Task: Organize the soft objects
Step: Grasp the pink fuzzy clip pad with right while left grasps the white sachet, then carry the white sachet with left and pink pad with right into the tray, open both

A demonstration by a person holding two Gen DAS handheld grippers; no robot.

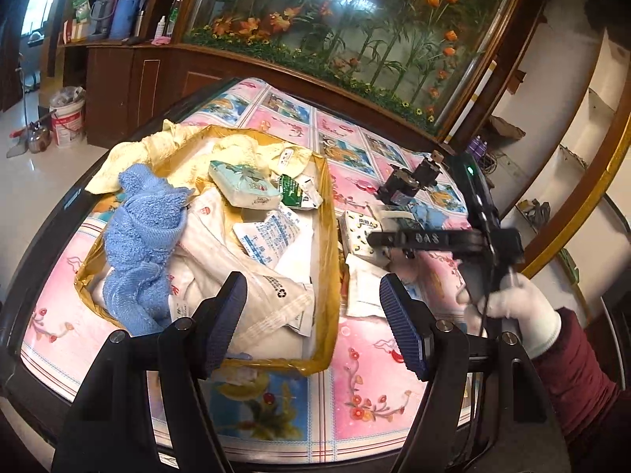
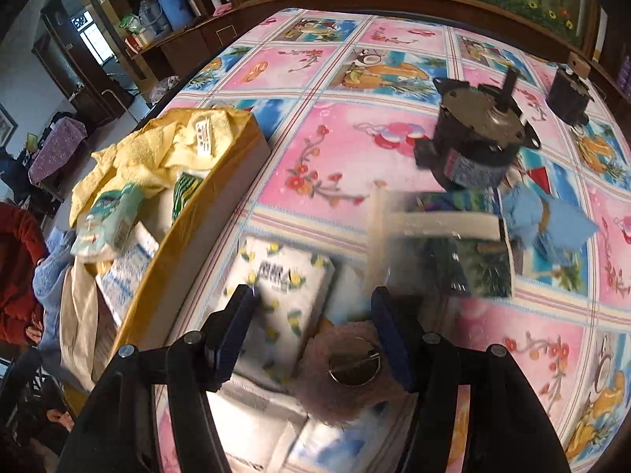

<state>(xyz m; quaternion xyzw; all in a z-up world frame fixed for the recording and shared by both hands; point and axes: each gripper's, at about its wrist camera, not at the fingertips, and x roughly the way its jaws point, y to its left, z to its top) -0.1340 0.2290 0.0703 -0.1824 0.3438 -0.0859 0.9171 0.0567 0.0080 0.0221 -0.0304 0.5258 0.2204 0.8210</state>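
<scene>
A cardboard box (image 1: 331,236) with a yellow taped rim stands on the pink and blue patterned table (image 1: 374,354). In it lie a blue towel (image 1: 146,232), a yellow cloth (image 1: 130,157), a mint tissue pack (image 1: 240,189) and white packets. My left gripper (image 1: 311,299) hovers open over the box's near right corner, empty. To the right of the box, my right gripper (image 2: 313,299) points down, open, over a flowered tissue pack (image 2: 284,295). Its left fingertip is at the pack's edge and the right one stands clear. A pinkish fluffy piece with a metal ring (image 2: 339,394) lies just below.
Two black motors (image 2: 481,138) (image 2: 568,94) stand at the far right of the table. A crumpled blue cloth (image 2: 552,220) and a blurred clear packet (image 2: 434,228) lie near them. A gloved hand (image 1: 520,307) holds the right gripper (image 1: 378,240). A wooden cabinet with flowered glass (image 1: 355,31) stands behind.
</scene>
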